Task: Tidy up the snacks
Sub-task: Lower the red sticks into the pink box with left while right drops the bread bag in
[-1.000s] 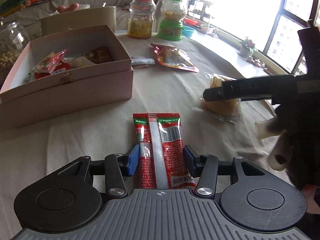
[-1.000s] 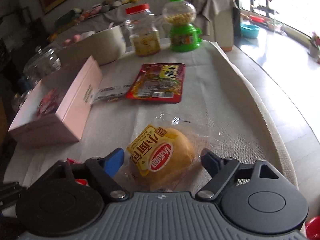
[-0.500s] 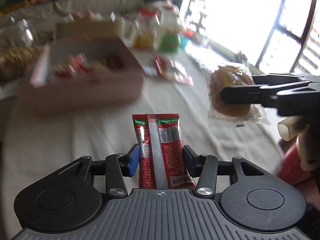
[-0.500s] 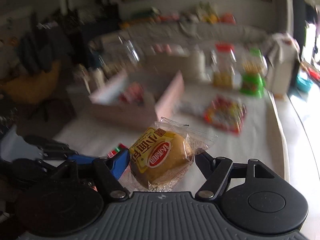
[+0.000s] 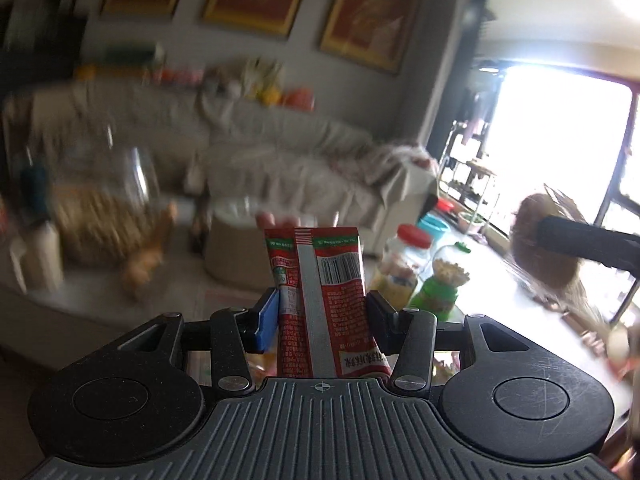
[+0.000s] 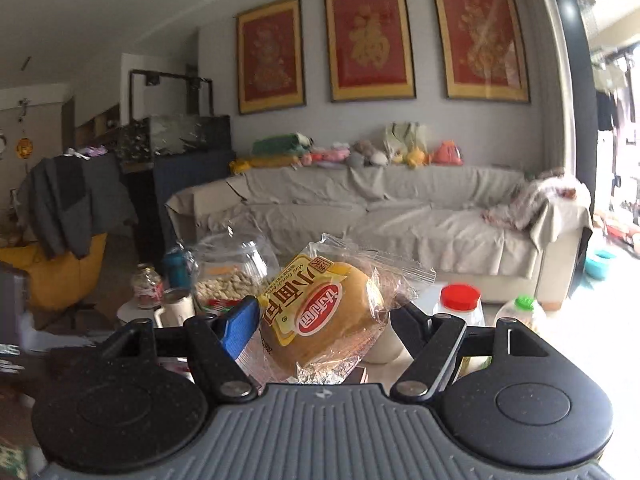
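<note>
My left gripper point(image 5: 322, 314) is shut on a long red snack packet point(image 5: 320, 276), which stands upright between the blue pad and the black pad, lifted off the table. My right gripper point(image 6: 324, 320) is shut on a bun in a clear wrapper point(image 6: 332, 312) with a yellow and red label, also held in the air. In the left wrist view the right gripper's black finger point(image 5: 580, 240) reaches in from the right edge, with the bun point(image 5: 536, 260) behind it. The pink box is out of view.
A red-lidded jar point(image 5: 404, 264) and a green-based candy dispenser point(image 5: 440, 284) stand on the table ahead and below. A glass jar of nuts point(image 6: 228, 276) and a white cup point(image 6: 176, 310) stand at the left. A covered sofa point(image 6: 400, 216) lies beyond.
Both grippers have risen from the tabletop with their snacks. The views have tipped up from the table and pink box to the sofa and framed pictures.
</note>
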The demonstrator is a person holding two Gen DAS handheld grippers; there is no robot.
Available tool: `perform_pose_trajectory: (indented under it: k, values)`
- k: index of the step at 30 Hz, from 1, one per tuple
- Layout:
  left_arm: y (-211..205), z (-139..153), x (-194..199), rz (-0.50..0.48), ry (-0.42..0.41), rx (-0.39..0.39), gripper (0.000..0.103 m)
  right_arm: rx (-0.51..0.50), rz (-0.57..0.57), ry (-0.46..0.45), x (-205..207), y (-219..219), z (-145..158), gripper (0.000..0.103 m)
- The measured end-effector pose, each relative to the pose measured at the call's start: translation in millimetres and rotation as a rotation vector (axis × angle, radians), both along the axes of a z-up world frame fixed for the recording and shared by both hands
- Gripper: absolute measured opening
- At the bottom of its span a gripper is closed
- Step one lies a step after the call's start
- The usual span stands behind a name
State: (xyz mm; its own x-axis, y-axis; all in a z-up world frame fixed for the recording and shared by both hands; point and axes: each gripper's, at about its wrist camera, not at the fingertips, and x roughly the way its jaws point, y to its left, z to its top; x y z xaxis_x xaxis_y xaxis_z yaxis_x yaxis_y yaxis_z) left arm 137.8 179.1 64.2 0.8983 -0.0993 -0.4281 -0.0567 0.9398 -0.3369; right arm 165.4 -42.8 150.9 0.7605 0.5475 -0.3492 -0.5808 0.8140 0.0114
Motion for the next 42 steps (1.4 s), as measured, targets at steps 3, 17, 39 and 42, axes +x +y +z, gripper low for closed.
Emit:
perform_pose_trajectory:
  k: [3,17,39,42]
  values:
    - [16,-43,47,-0.070,0.126,-0.151,0.054,-0.034,-0.019,0.048,20,9,-19,0.073]
    - [8,-94,44,-0.021,0.122,0.108,0.057,-0.193,-0.054,0.168,72,46,-87,0.073]
    - [20,-85,-3,-0.026,0.100,-0.010,0.053,-0.251,0.110,0.376,100,107,-136,0.080]
    - [15,-79,-11,-0.019,0.065,-0.019,0.053,-0.169,0.088,0.320,96,76,-112,0.085]
